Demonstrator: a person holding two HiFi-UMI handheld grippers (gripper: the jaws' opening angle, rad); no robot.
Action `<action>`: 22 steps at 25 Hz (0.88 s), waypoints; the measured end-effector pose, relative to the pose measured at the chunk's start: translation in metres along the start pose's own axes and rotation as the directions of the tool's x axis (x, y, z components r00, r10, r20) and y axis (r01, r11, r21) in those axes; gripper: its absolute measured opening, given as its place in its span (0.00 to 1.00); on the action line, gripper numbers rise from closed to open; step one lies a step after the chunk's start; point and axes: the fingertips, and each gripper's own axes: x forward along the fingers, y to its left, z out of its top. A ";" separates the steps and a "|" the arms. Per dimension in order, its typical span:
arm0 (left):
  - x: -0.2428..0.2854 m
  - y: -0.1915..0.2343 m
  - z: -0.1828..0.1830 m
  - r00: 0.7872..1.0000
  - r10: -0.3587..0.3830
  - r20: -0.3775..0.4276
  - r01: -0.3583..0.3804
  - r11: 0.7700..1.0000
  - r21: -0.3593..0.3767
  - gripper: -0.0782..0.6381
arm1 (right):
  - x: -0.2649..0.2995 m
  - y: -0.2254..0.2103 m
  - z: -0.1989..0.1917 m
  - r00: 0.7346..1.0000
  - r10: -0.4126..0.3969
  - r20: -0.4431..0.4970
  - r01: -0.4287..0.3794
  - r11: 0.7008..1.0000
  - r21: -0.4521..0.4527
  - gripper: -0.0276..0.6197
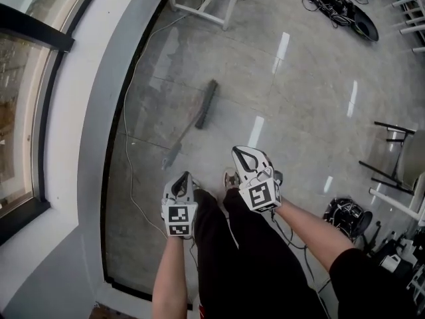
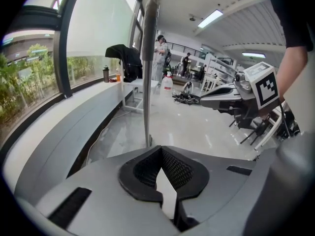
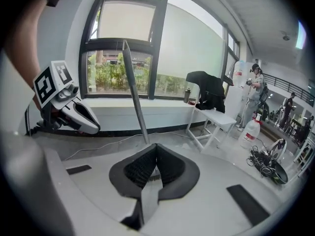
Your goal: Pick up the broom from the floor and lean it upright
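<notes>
The task appears unstarted: the broom [image 1: 206,105] is out on the open floor ahead, ungrasped and leaning on nothing, with the left gripper [image 1: 186,175] and right gripper [image 1: 238,151] both clenched empty, so pickup and leaning remain.

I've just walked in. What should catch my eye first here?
A broom lies flat on the glossy grey floor, beside the long curved window ledge. Nearer, a person holds the left gripper and the right gripper, both shut and empty, each carrying a black-and-white marker cube.
</notes>
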 end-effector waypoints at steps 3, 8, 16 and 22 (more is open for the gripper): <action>-0.021 -0.012 0.010 1.000 0.024 0.010 -0.024 0.999 -0.047 0.12 | -0.014 0.004 0.022 0.999 0.026 0.029 -0.026 1.000 0.010 0.05; -0.058 -0.038 0.052 0.996 0.062 0.057 -0.057 0.994 -0.097 0.12 | -0.051 0.015 0.064 0.995 0.068 0.068 -0.069 0.997 0.017 0.05; -0.137 -0.078 0.111 0.985 0.112 0.132 -0.090 0.982 -0.163 0.12 | -0.131 0.021 0.120 0.990 0.081 0.112 -0.096 0.986 0.134 0.05; -0.186 -0.089 0.152 0.974 0.084 0.212 -0.067 0.994 -0.085 0.12 | -0.176 0.024 0.168 0.983 0.016 0.184 -0.035 0.994 0.104 0.05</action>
